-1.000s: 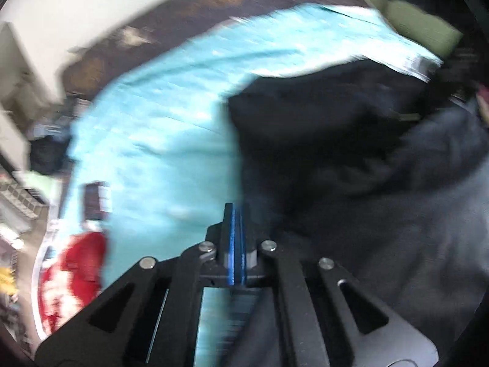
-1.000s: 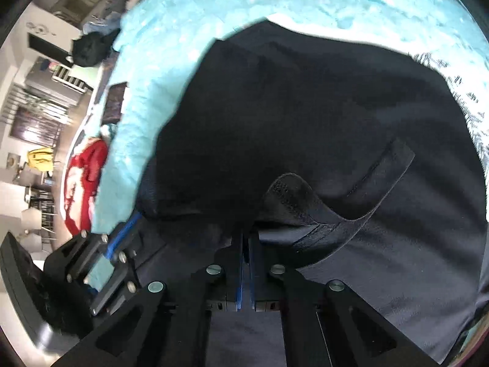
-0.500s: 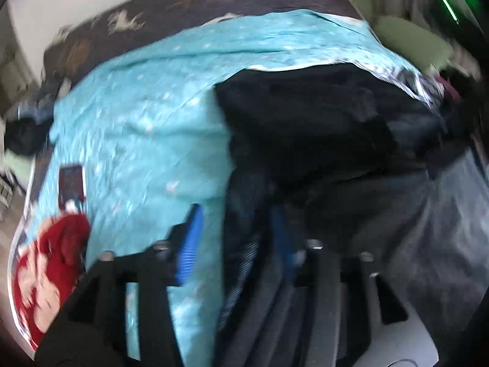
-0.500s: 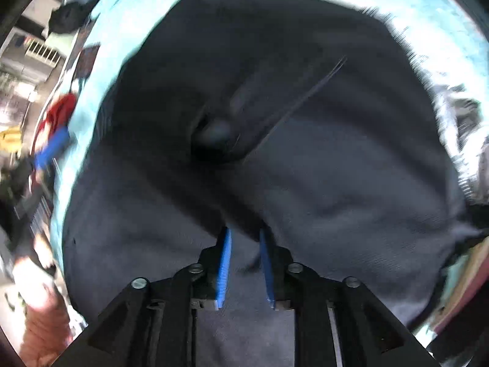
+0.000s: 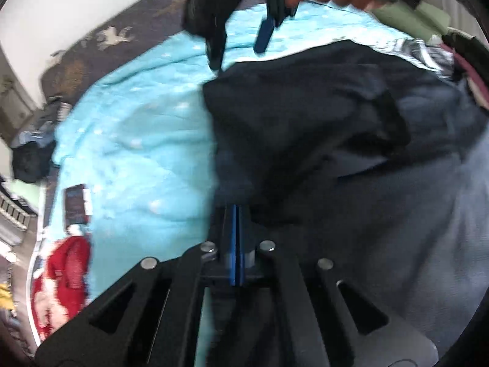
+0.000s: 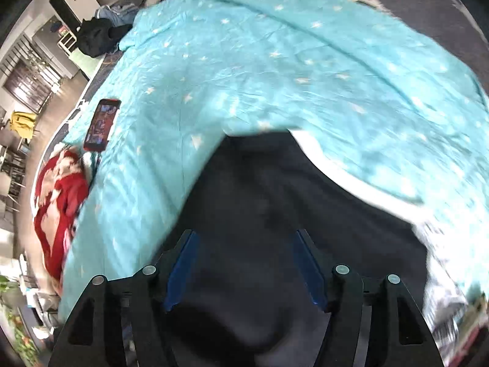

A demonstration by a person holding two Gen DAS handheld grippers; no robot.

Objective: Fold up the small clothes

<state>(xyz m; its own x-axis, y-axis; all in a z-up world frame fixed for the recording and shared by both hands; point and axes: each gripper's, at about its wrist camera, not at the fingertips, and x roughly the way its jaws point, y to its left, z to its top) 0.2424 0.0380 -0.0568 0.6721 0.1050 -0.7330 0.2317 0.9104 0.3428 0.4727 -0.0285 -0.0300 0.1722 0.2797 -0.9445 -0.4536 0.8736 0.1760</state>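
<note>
A dark garment point(image 5: 305, 128) lay bunched on a turquoise blanket point(image 6: 275, 70) spread over the bed. The left gripper point(image 5: 237, 214) had its jaws pressed together at the garment's near edge; whether cloth was pinched between them could not be told. The right gripper point(image 6: 244, 263) hovered above the garment's far edge, its jaws having just been opening, nothing between them. A phone point(image 6: 102, 124) lay on the blanket's left side.

Phone point(image 6: 102, 124) lies on the blanket's point(image 6: 275, 70) left edge; red cloth point(image 6: 61, 202) just below it, off the blanket.
</note>
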